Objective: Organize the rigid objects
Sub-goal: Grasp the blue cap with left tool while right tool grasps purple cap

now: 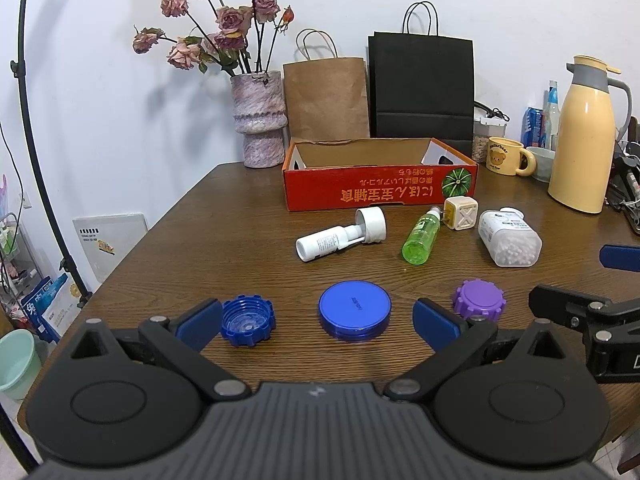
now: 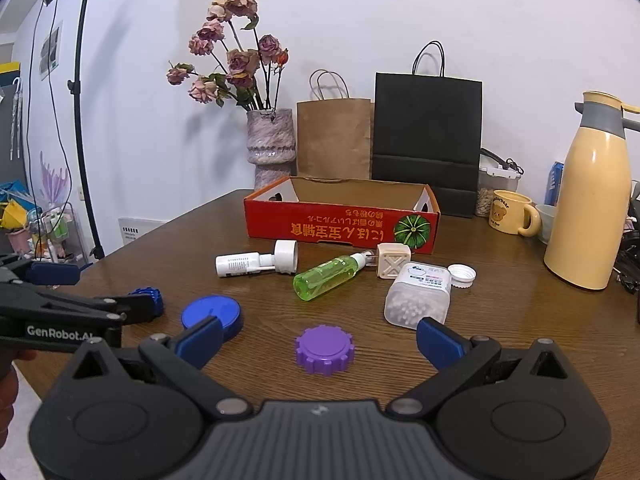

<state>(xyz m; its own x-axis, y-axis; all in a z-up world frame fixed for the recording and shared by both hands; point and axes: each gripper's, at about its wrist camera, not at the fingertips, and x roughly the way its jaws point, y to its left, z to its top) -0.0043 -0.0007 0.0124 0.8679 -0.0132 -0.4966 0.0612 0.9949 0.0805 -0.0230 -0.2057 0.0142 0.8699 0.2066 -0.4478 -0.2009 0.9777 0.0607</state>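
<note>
Both grippers hover low over the brown wooden table [image 1: 224,216], jaws spread wide and holding nothing. Between the blue pads of the left gripper [image 1: 318,322] lies the round flat blue lid [image 1: 355,311], with the ribbed blue screw cap [image 1: 248,320] (open side up) just beside its left pad. The right gripper [image 2: 320,340] frames the ribbed purple screw cap [image 2: 325,349], which sits flat on the wood. Farther back lie a white spray bottle [image 2: 256,263] on its side, a clear green spray bottle [image 2: 327,276], a cream cube-shaped plug [image 2: 393,260] and a clear rectangular tub of cotton swabs [image 2: 418,299], with a small white cap [image 2: 462,274] beside it. Behind them stands the shallow red cardboard box [image 2: 340,226], open at the top.
</note>
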